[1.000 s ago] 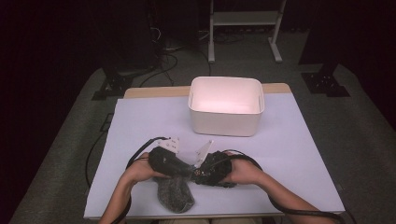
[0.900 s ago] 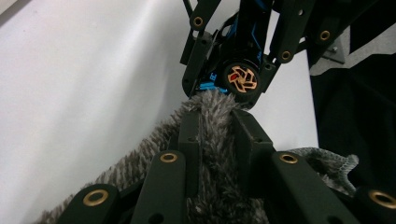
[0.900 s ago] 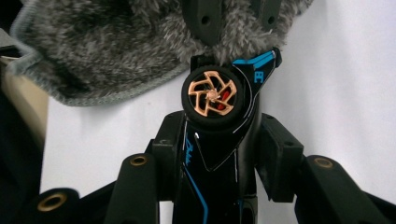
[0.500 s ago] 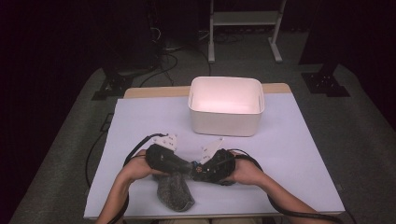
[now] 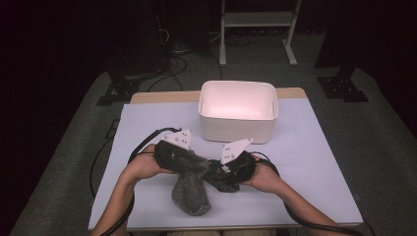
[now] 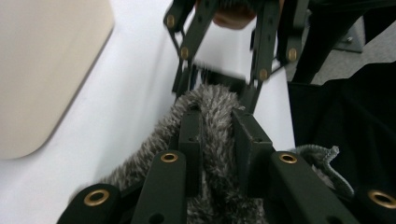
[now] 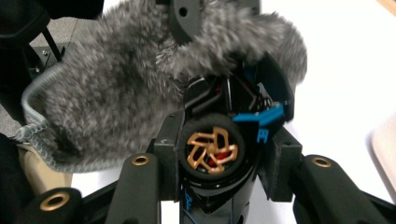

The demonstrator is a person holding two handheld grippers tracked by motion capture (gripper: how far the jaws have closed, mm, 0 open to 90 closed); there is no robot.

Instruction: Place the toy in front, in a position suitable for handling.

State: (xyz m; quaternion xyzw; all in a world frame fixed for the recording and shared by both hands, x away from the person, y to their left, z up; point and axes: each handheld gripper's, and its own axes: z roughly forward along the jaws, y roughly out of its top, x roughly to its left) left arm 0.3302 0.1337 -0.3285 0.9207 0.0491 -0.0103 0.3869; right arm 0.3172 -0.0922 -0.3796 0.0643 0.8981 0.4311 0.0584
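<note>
A grey fuzzy sock (image 5: 190, 195) hangs between the two grippers over the table's front middle. My left gripper (image 5: 200, 167) is shut on the sock's fabric; in the left gripper view its jaws (image 6: 217, 123) pinch a fold of the sock (image 6: 212, 100). My right gripper (image 5: 220, 174) meets it from the right, shut on a black toy car (image 7: 210, 151) with a gold wheel and blue parts. In the right gripper view the sock (image 7: 116, 93) lies bunched over the car's far end, its ribbed cuff to the left.
A white open bin (image 5: 237, 129) stands at the back middle of the lavender table cover (image 5: 319, 157). Black cables trail from both grippers. The table's front edge lies just below the sock. Dark floor and stands surround the table.
Both grippers stay together at the front middle with only small shifts. The sock hangs a little lower and more to the left beneath them.
</note>
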